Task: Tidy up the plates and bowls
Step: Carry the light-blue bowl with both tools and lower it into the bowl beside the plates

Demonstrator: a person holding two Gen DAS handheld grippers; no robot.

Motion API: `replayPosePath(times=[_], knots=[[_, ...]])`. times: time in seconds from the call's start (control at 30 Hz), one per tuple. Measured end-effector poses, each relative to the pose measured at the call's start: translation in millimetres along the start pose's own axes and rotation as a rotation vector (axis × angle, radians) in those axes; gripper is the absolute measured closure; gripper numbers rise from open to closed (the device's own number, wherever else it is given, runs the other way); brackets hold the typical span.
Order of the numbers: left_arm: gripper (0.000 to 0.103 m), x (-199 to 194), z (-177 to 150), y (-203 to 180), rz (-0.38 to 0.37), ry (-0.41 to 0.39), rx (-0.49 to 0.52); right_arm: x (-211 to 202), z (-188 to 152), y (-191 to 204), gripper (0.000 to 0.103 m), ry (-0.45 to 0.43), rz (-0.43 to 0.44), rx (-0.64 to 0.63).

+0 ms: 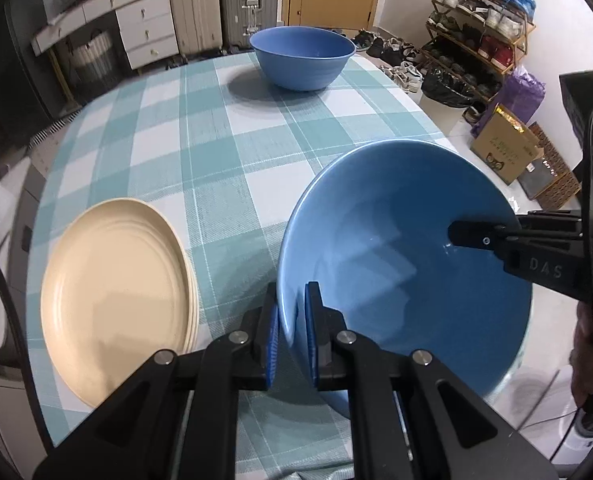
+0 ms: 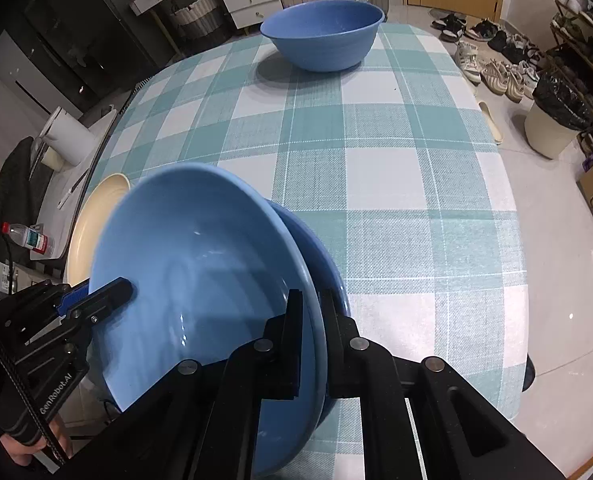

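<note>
A light blue bowl (image 1: 396,264) is held tilted above the near part of the table, both grippers clamped on its rim. My left gripper (image 1: 292,332) is shut on the bowl's left rim. My right gripper (image 2: 312,344) is shut on its right rim; its finger shows in the left wrist view (image 1: 476,236). In the right wrist view the bowl (image 2: 200,280) hides part of a second blue rim (image 2: 320,252) just behind it. A stack of cream plates (image 1: 116,300) lies at the near left. A larger blue bowl (image 1: 302,56) stands upright at the far end.
The table has a teal and white checked cloth (image 1: 216,152). Beyond its right edge are a shoe rack (image 1: 480,32), a bin (image 2: 552,120) and a cardboard box (image 1: 504,148). Drawers and suitcases (image 1: 224,0) stand behind. A paper roll (image 2: 66,136) and a bottle (image 2: 26,236) lie left.
</note>
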State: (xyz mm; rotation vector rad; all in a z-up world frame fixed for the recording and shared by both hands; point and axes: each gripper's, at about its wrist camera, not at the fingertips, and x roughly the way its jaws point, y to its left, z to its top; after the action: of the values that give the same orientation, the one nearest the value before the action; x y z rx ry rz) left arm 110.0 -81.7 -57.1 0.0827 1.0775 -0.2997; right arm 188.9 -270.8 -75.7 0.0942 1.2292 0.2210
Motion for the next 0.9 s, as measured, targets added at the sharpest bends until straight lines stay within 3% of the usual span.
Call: replayPosePath(times=[0.17,0.7,0.9], knots=[[0.095,3,-2,-4,0.039,-0.018,0.019,-2,-6,2,0.095,-0.029,-0.025,-0.024],[0.092,8,-10,3,0.029,-0.038,-0.029,-9,-11,21,0.093,-0.081,-0.096,-0.089],[0.089,10,-14,0,0.015,-0.031,-0.02,-15,-13,36,0.093,-0.131,-0.197,-0.165]])
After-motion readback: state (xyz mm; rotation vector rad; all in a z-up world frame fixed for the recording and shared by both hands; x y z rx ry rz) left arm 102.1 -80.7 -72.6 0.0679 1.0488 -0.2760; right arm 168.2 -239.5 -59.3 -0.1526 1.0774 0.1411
